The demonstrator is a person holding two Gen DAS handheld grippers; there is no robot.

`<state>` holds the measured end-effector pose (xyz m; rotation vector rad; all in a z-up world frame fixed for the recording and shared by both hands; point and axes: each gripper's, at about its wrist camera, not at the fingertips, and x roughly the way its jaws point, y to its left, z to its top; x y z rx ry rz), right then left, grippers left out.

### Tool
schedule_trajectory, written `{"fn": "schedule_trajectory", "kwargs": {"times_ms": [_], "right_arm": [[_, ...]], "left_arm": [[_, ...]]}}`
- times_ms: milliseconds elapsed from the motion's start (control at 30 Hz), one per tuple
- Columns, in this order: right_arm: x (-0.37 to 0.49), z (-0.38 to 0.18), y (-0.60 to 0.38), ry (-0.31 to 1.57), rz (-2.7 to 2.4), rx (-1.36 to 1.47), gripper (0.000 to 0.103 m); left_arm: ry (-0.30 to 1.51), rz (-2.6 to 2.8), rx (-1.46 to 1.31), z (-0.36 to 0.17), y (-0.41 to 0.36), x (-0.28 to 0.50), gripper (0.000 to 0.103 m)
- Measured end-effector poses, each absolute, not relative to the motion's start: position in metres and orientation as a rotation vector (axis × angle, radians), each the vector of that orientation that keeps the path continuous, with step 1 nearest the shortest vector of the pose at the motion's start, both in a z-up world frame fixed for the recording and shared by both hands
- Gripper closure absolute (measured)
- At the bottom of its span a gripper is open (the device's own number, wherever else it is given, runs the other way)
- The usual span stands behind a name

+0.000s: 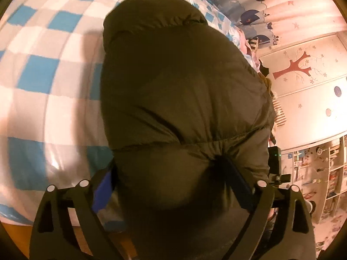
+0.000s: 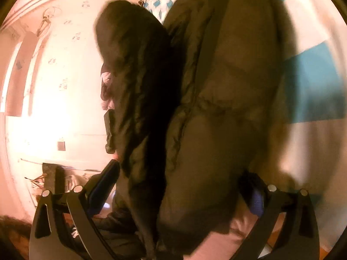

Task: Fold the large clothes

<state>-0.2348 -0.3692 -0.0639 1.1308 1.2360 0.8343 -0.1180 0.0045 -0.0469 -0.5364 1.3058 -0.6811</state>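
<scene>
1. Your puffer jacket [image 1: 180, 99] is a dark olive-brown all over, with stitched quilt lines across it; from the right wrist it [image 2: 227, 108] reads the same murky olive, nearly black in the shadowed fold.
2. The bed cover [image 1: 43, 69] under it is a check of bright blue, pale grey and white squares.
3. Your left tongs [image 1: 171, 175] are black with blue pads; the right tongs [image 2: 182, 186] match.
4. The curtain [image 1: 249, 6] shows navy whales on pale blue.
5. The wall [image 1: 303, 65] is pinkish-white with a red tree print.
</scene>
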Motion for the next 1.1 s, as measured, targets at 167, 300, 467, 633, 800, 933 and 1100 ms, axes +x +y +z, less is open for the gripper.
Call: {"fn": "schedule_trajectory", "kwargs": {"times_ms": [167,300,467,633,800,933,1100], "right_arm": [[-0.225,-0.068,-0.352,1.176,0.854,1.151,0.006],[-0.224,-0.042,-0.336,1.088,0.832,1.004,0.051],[-0.231,-0.006,-0.333,1.018,0.846,0.903,0.061],[-0.231,-0.056,-0.359,1.184,0.818,1.059,0.031],[-0.232,-0.072,-0.36,1.197,0.813,1.134,0.012],[-0.213,-0.083,-0.344,1.237,0.84,1.142,0.01],[-0.206,-0.078,-0.337,1.152,0.853,1.093,0.035]], "left_arm": [[1.295,-0.669,-0.508,-0.048,-0.006,-0.116,0.015],[1.215,-0.612,-0.404,-0.029,-0.009,-0.123,0.047],[1.127,-0.62,-0.29,0.007,-0.004,-0.139,0.057],[1.267,-0.636,-0.38,-0.027,0.02,-0.134,0.026],[1.298,-0.633,-0.579,-0.055,0.047,-0.119,0.01],[1.337,-0.656,-0.596,-0.07,0.035,-0.112,0.008],[1.252,-0.645,-0.441,-0.051,0.013,-0.119,0.019]]}}
